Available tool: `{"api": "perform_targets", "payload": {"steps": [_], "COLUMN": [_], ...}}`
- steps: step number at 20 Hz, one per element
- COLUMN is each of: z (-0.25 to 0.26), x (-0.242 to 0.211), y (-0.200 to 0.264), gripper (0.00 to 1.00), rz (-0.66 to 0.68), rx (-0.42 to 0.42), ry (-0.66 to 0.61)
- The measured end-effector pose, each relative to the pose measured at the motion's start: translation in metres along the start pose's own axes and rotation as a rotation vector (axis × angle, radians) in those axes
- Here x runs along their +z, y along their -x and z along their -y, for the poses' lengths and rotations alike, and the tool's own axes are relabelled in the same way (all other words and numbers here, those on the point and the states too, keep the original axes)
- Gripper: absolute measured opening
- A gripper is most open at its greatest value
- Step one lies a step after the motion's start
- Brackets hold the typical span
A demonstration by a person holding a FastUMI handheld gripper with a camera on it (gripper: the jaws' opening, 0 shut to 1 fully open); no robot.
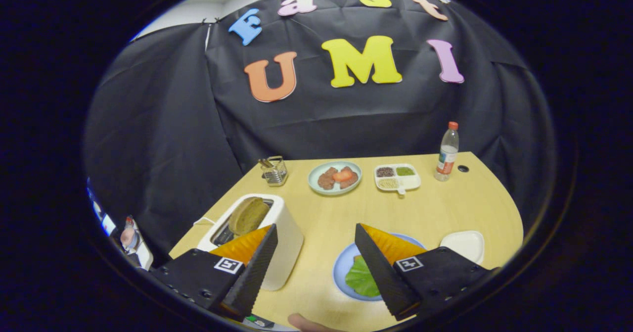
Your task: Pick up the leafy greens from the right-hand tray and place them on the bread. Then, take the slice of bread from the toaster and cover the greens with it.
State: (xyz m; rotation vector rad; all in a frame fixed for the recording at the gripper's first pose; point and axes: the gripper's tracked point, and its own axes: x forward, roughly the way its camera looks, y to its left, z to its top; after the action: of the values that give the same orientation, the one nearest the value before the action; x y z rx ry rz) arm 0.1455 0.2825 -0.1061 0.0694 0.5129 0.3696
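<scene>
while the gripper [314, 267] hangs wide open above the wooden table [445, 208], nothing sits between its fingers and nothing is touched. leafy greens [361, 277] already lie on the blue plate [341, 267] just beside the right finger, partly hidden under it; cannot tell if bread is beneath them, only a brownish edge peeks out at the top of the leaf. white tray [465, 245] past the right finger looks bare. slice of bread [247, 215] stands upright in the slot of the white toaster [277, 233], right behind the left finger, top half sticking out.

judgement: greens step looks done, bread step is next. the slice should be light, fairly stiff but crumbly, dry and rough so not slippery; too hard a squeeze could crush or tear it. best hold is the exposed top edge, fingers on the two flat faces, then lift straight up so it clears the slot.

further back: plate of meat and tomato [335, 177], divided dish of seeds [397, 177], wire basket [275, 171], bottle [447, 151]. a fingertip [306, 323] shows below the gripper.
</scene>
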Motion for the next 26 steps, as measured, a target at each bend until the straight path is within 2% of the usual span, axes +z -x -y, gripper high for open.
{"api": "perform_targets", "payload": {"steps": [5,9,12,14,15,17,20,21,23,24,26], "z": [-0.065,-0.079,-0.084,-0.085,-0.086,-0.097,-0.093,-0.098,-0.097,-0.100,-0.102], "x": [0.018,0.006,-0.010,-0.019,-0.022,-0.026,-0.030,-0.032,-0.026,-0.027,-0.023], "y": [-0.032,-0.073,-0.091,-0.098,-0.100,-0.102,-0.100,-0.100,-0.098,-0.094,-0.089], "gripper": [0.96,0.96,0.95,0.81,0.63,0.47,0.22,0.18,0.18,0.10,0.10], "rz": [-0.008,-0.098,-0.162,-0.206,-0.225,-0.244,-0.251,-0.264,-0.260,-0.262,-0.257], "rx": [0.030,-0.029,-0.053,-0.071,-0.076,-0.054,-0.099,-0.095,-0.111,-0.109,-0.116], "ry": [0.060,0.086,0.048,0.041,0.038,0.043,0.053,0.055,0.084,0.095,0.110]}}
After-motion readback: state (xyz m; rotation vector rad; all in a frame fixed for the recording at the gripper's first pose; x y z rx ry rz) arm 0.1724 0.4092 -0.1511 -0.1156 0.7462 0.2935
